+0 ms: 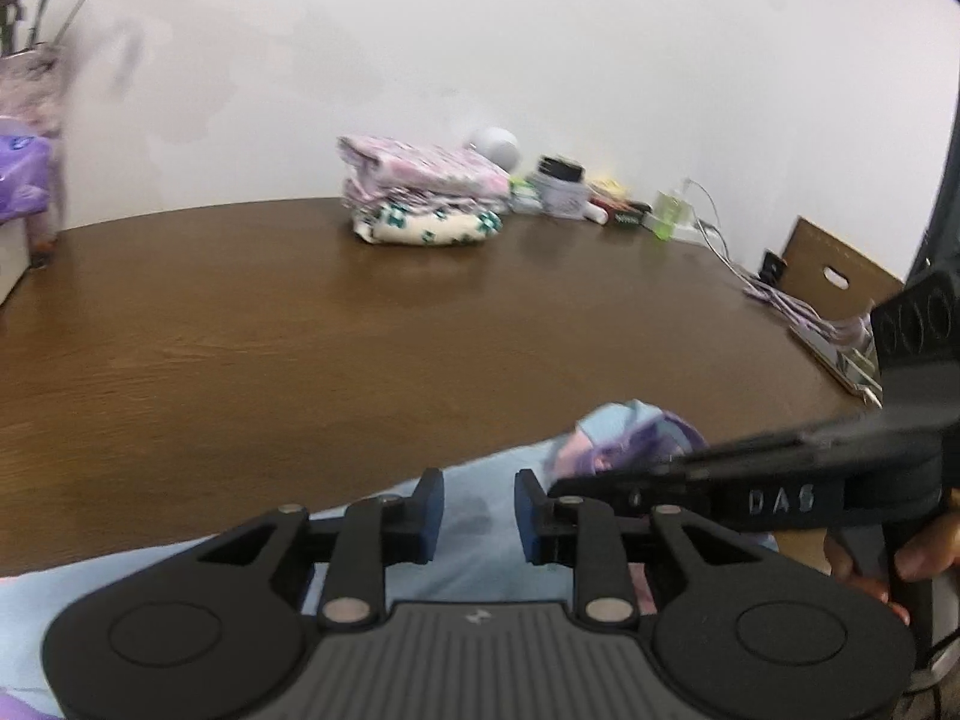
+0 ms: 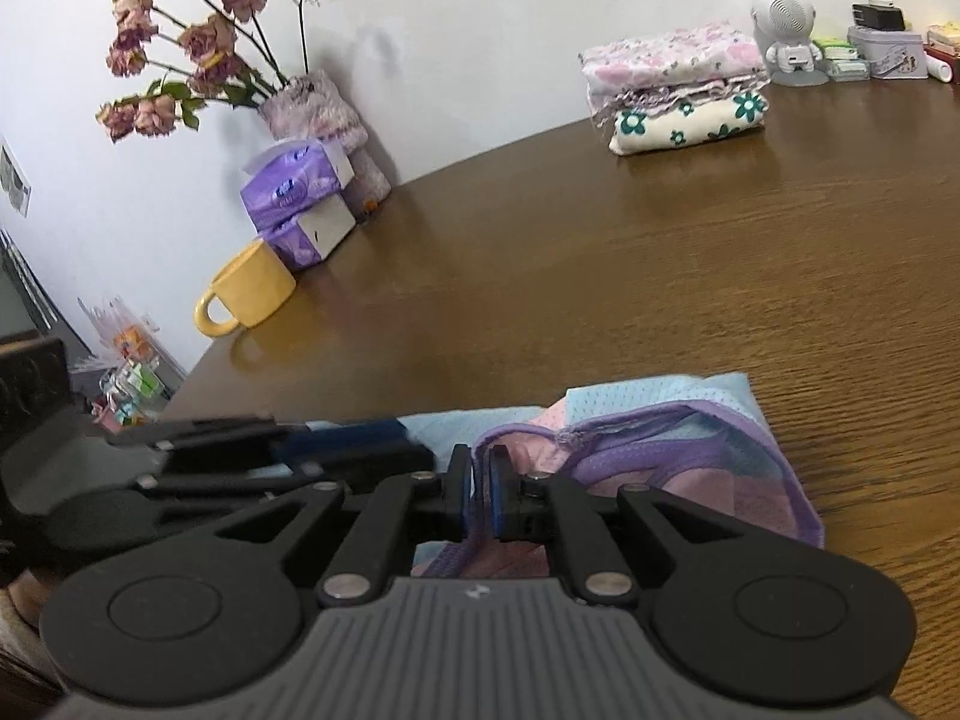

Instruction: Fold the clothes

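Light-blue mesh garment (image 2: 690, 414) on wooden table (image 2: 660, 276), purple trim pinched in nearly closed right gripper (image 2: 480, 495), left gripper (image 1: 479, 516) parted, gripping nothing, over blue cloth.

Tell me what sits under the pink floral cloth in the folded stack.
Under the pink floral cloth lies a frilly lilac layer, then a cream cloth with green flowers on the table. Anything folded inside is hidden.

Bare brown tabletop (image 2: 690, 276) ahead; folded stack (image 2: 678, 90) far back, yellow mug (image 2: 252, 291) and tissue packs (image 2: 300, 204) leftward.
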`<state>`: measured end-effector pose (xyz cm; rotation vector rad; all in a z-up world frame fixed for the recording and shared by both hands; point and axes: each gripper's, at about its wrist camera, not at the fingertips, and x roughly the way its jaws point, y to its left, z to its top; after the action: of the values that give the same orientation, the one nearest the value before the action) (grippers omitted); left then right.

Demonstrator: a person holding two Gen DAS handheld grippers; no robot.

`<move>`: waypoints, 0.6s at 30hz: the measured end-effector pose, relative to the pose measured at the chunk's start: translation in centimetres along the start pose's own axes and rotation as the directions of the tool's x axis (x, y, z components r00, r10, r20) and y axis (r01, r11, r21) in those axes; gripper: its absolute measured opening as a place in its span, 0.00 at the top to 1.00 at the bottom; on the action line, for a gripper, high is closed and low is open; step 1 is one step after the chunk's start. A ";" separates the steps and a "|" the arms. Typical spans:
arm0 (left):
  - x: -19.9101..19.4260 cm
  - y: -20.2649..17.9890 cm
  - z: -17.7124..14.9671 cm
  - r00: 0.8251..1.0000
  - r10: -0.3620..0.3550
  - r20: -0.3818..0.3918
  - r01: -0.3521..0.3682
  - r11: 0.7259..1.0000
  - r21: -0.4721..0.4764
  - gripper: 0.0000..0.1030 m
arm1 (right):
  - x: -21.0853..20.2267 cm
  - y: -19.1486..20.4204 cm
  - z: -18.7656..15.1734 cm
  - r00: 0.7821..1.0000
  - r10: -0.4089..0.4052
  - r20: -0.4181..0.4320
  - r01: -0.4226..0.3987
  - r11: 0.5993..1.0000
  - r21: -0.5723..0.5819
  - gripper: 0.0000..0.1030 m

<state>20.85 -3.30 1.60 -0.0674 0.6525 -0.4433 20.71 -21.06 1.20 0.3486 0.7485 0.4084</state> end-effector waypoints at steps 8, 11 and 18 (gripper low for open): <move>-0.9 0.9 0.2 0.999 0.021 0.030 -0.020 0.998 -0.057 0.72 | 1.0 1.2 0.0 1.000 -0.011 -0.002 0.011 0.998 -0.054 0.80; -1.1 1.2 0.2 0.999 0.028 0.038 -0.025 0.997 -0.072 0.71 | 0.9 1.3 0.0 1.000 -0.007 -0.007 0.007 0.999 -0.049 0.73; -1.2 0.2 0.7 0.999 -0.007 0.044 0.011 0.997 -0.077 0.68 | -3.4 0.8 -0.6 0.999 -0.004 0.039 0.006 0.999 -0.049 0.54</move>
<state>20.46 -2.69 2.85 -0.1529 0.6264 -0.4239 17.84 -21.84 3.12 0.3081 0.6999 0.4138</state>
